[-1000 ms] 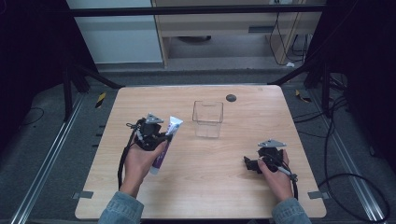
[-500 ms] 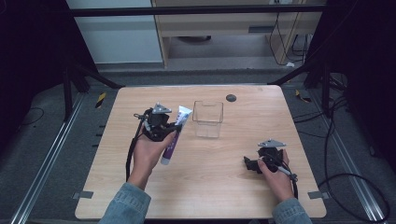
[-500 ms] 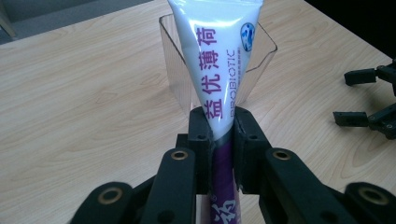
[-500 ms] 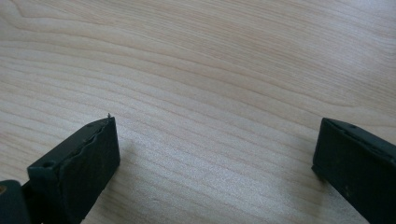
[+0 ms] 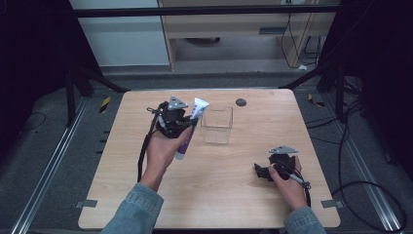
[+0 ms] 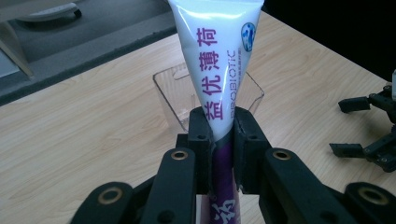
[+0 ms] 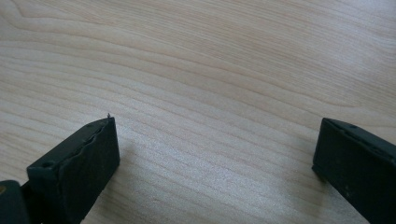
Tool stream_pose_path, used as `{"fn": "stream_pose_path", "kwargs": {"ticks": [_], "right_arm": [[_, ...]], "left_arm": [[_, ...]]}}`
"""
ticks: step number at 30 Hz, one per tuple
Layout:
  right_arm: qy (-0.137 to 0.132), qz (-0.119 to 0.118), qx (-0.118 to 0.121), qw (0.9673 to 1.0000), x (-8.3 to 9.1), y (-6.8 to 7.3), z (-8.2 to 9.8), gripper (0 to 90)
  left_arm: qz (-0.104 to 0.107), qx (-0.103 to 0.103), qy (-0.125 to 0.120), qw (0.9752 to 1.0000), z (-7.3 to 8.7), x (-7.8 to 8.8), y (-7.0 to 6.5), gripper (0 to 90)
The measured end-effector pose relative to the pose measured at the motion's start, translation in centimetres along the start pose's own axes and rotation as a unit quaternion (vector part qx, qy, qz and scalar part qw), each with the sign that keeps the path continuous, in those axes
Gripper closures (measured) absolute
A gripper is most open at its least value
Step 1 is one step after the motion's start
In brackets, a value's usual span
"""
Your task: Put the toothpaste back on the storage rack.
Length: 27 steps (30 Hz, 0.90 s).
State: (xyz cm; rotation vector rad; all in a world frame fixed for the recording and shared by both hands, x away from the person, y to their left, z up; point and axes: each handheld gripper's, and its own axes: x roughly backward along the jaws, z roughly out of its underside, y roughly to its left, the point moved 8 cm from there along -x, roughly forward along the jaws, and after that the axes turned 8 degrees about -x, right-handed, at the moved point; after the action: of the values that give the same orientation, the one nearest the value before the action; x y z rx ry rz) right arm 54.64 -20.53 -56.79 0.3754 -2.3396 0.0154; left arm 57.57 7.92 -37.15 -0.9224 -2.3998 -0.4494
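My left hand [image 5: 163,148] reaches forward over the table [image 5: 122,185], forearm angled up from the near edge in a denim sleeve [image 5: 134,209], holding the left hand-held gripper [image 5: 187,124] raised above the wood. Its jaws are clamped on a tube [image 6: 219,65], white at the flat wide end and purple lower down, printed with purple characters and the word "PROBIOTIC". The tube stands tilted, its wide end pointing up and away from me, its purple end hanging down past my palm. Just beyond the tube sits a clear box [image 5: 217,124] near the middle of the table; in the left gripper view the tube rises in front of the box. A small dark disc [image 5: 240,102] lies near the far edge. My right hand [image 5: 287,178] rests low near the right near corner, wrist on the table, its hand-held gripper [image 5: 265,169] pointing left with jaws spread wide over bare wood, holding nothing.
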Motion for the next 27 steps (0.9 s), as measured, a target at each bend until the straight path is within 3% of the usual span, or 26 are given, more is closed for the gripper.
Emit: {"fn": "stream_pose_path", "kwargs": {"ticks": [7,11,18,24,27], "right_arm": [[0.0,0.002,-0.001,1.0,0.0,0.0,0.0,0.4],[0.0,0.004,-0.006,1.0,0.0,0.1,0.0,0.4],[0.0,0.005,-0.006,1.0,0.0,0.1,0.0,0.4],[0.0,0.005,-0.005,1.0,0.0,0.1,0.0,0.4],[0.001,0.005,-0.005,1.0,0.0,0.1,0.0,0.4]], "left_arm": [[-0.014,-0.007,-0.021,0.9996,-0.8,-0.5,-0.1,79.1],[-0.01,-0.002,-0.032,0.9994,-1.3,-0.6,-0.3,79.1],[-0.01,-0.007,-0.052,0.9986,-3.9,-0.7,-0.1,79.1],[-0.016,-0.016,-0.062,0.9978,-6.0,-1.8,0.0,79.2],[-0.008,-0.004,-0.071,0.9974,-6.6,-2.2,0.1,79.2]]}}
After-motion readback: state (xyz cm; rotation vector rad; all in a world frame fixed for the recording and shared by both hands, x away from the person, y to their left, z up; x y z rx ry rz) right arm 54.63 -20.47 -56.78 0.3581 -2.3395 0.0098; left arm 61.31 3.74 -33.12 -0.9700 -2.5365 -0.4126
